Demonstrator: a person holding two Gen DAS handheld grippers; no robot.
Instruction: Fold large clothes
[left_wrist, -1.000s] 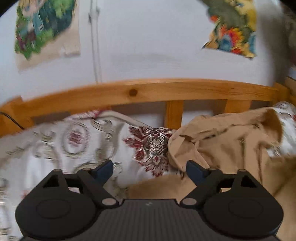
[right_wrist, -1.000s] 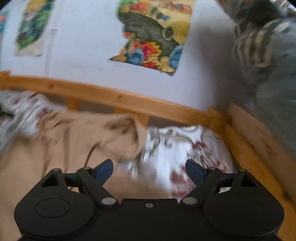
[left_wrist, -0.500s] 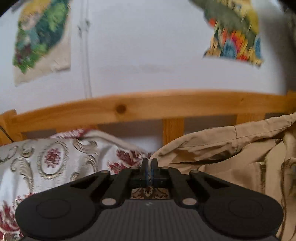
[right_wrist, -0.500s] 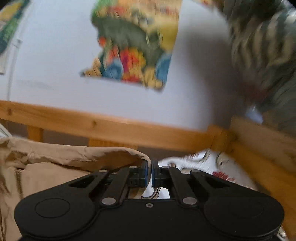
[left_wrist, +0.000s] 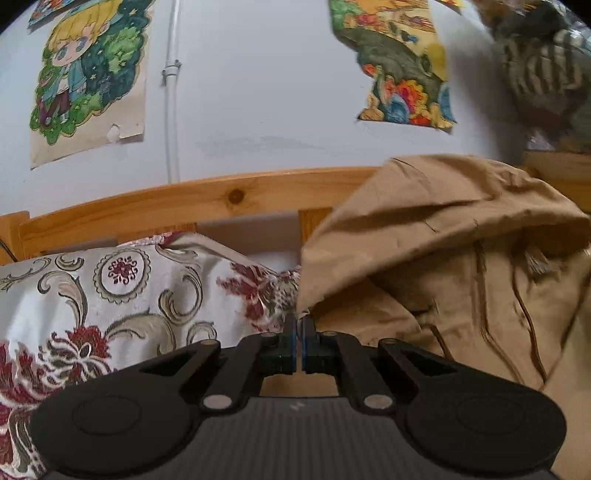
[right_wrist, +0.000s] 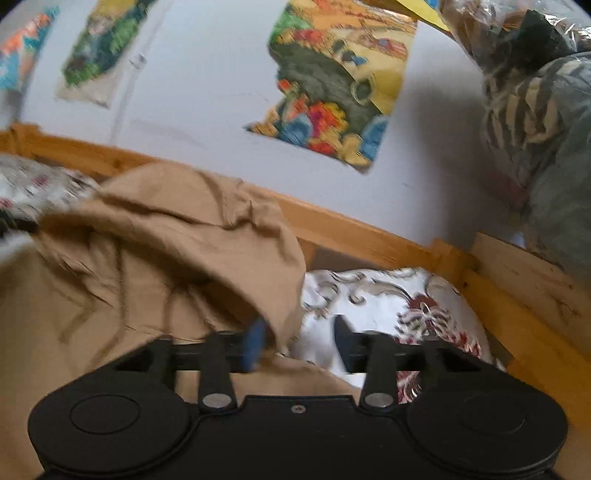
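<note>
Tan cotton jacket (left_wrist: 461, 258), soft, light and floppy, lay heaped on the bed against the wooden rail (left_wrist: 207, 199); left tongs (left_wrist: 299, 334) pinched its hood edge, the best hold, while right tongs (right_wrist: 299, 341) were opening beside the cloth.

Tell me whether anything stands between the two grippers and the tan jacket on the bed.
Nothing visible does. The left gripper is shut on an edge of the tan jacket. The right gripper has its jaws opening, with the jacket's edge hanging between them above the patterned bedspread.
</note>
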